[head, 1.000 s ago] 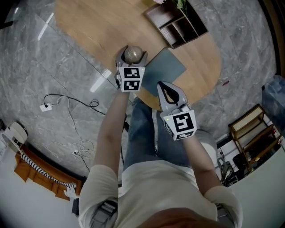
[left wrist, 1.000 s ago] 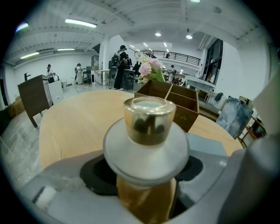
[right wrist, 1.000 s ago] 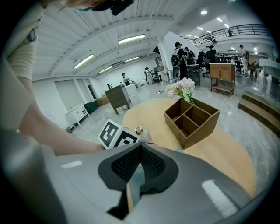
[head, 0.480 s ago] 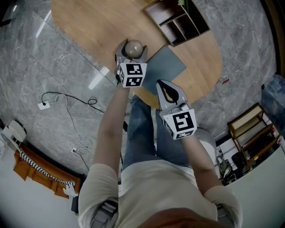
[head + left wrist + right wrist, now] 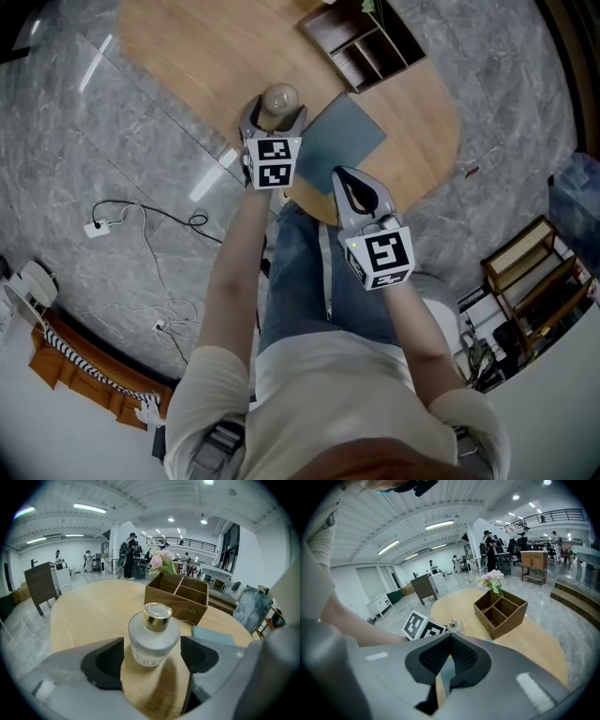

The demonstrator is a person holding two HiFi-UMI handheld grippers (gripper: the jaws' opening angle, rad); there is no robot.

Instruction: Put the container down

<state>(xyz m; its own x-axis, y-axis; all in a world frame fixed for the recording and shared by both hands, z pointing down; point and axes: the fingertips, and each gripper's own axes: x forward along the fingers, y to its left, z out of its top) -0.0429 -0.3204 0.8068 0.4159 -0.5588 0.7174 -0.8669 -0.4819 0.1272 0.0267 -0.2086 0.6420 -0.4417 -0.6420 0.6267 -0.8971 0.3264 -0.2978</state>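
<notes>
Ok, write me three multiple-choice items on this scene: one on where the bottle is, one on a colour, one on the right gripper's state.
1. Where does the bottle stand?
A. Inside the wooden box
B. On the table, between the left gripper's jaws
C. On the grey mat

2. What colour is the bottle's cap?
A. Gold
B. Red
C. Black

3. How are the right gripper's jaws?
A. Wide apart
B. Shut on the bottle
C. Shut on nothing

Answers:
1 B: it stands upright on the wood with a gap to each of the pads; those jaws have just been opening.
2 A: the cap shines gold above the frosted glass.
3 C: the jaws press together with nothing between them.
</notes>
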